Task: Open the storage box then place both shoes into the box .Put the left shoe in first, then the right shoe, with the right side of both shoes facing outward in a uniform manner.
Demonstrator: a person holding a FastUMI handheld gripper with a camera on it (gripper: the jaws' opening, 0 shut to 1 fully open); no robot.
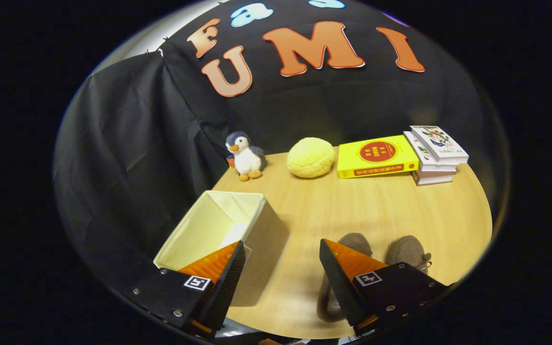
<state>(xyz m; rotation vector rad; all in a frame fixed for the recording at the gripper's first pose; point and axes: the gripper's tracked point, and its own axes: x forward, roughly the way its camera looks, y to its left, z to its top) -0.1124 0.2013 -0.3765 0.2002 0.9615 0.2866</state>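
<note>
We see our claw (281, 268) spread wide (holding nothing) over the wooden bench (352, 211), beside the open box (218, 225).

no text can be made out on the yellow book (377, 156) or the stacked books (436, 153).

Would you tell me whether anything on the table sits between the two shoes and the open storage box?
Nothing visible does. The shoes lie behind the open gripper's right finger, the storage box behind the left one, and bare table separates them. The penguin, cushion and books sit far beyond.
</note>
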